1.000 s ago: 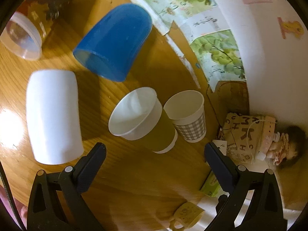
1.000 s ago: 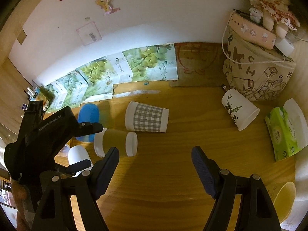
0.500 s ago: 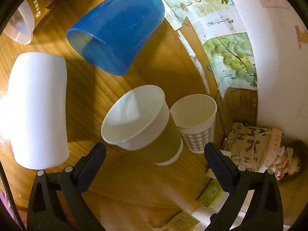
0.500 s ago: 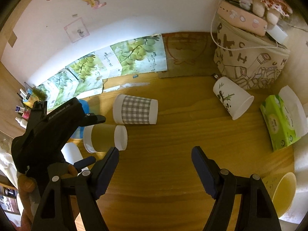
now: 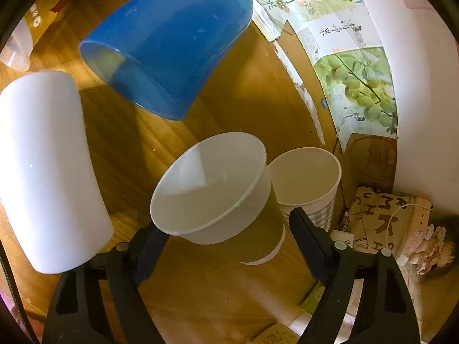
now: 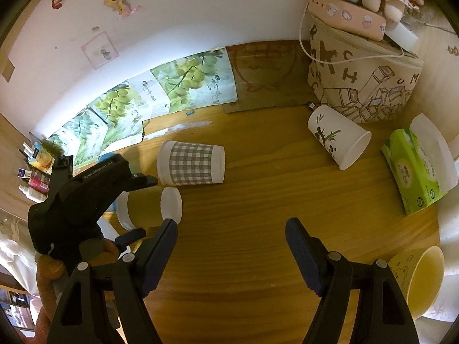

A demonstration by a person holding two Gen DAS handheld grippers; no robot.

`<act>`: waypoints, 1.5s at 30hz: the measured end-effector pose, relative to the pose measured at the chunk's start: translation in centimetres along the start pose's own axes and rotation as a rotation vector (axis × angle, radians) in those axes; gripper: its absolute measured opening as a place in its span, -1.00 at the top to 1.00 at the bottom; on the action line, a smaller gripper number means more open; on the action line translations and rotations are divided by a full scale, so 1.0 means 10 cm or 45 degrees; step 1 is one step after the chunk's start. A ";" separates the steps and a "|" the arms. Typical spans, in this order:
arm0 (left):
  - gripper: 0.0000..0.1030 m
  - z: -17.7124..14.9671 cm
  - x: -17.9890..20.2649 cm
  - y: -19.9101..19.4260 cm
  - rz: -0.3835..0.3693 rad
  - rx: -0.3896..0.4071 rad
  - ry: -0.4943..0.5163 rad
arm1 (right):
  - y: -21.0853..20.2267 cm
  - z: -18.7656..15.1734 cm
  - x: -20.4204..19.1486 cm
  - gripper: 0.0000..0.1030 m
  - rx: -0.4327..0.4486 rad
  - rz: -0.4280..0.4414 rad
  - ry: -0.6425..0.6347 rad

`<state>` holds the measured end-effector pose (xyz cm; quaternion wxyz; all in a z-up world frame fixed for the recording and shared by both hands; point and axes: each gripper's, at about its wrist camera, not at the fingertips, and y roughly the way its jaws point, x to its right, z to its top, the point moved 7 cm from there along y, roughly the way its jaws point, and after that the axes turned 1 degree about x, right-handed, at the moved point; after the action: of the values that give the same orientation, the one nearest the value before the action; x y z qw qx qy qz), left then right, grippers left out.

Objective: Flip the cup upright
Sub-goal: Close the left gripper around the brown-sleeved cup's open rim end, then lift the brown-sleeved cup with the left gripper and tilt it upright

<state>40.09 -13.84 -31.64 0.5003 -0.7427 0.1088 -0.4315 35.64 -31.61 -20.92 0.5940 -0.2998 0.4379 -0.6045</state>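
Observation:
A paper cup with an olive band and white rim (image 5: 221, 197) lies on its side on the wooden table, mouth toward my left camera. My left gripper (image 5: 226, 229) is open with its fingers on either side of this cup's mouth end, not closed on it. In the right wrist view the same cup (image 6: 149, 207) lies beside the left gripper's body. My right gripper (image 6: 231, 233) is open and empty above bare table, to the right of the cup.
Other cups lie on their sides: blue plastic (image 5: 169, 43), white (image 5: 48, 169), grey checked (image 6: 192, 163), panda-print (image 6: 338, 137), a clear-lidded one (image 5: 17, 43). A yellow cup (image 6: 418, 278), a green tissue pack (image 6: 416, 169) and a printed bag (image 6: 361, 83) stand at the right.
My left gripper has moved forward, so the olive-banded cup now sits between its fingers. The right gripper has drifted slightly and stays open.

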 end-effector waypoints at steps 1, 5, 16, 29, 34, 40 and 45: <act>-0.58 0.01 0.00 0.02 0.002 -0.002 -0.002 | 0.00 0.00 0.00 -0.52 0.000 -0.001 0.000; -0.49 0.03 0.02 0.04 -0.004 0.011 0.003 | 0.02 0.00 0.01 -0.52 -0.005 0.008 0.007; -0.43 0.05 0.08 0.05 0.001 0.051 0.045 | 0.03 -0.01 0.11 -0.52 -0.011 0.023 0.050; -0.42 -0.06 0.08 -0.02 0.064 0.069 0.136 | -0.02 -0.15 0.19 -0.52 0.000 0.095 0.092; -0.42 -0.13 0.05 -0.10 0.099 0.076 0.202 | -0.12 -0.30 0.21 -0.52 0.013 0.114 0.102; -0.42 -0.32 -0.02 -0.25 0.126 0.077 0.308 | -0.28 -0.54 0.22 -0.52 0.021 0.148 0.096; -0.42 -0.59 -0.06 -0.45 0.121 0.068 0.389 | -0.43 -0.76 0.21 -0.52 0.018 0.203 0.137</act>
<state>34.14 -15.16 -27.43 0.5175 -0.6488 0.2073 -0.5180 26.69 -32.77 -20.77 0.6179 -0.2269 0.4875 -0.5736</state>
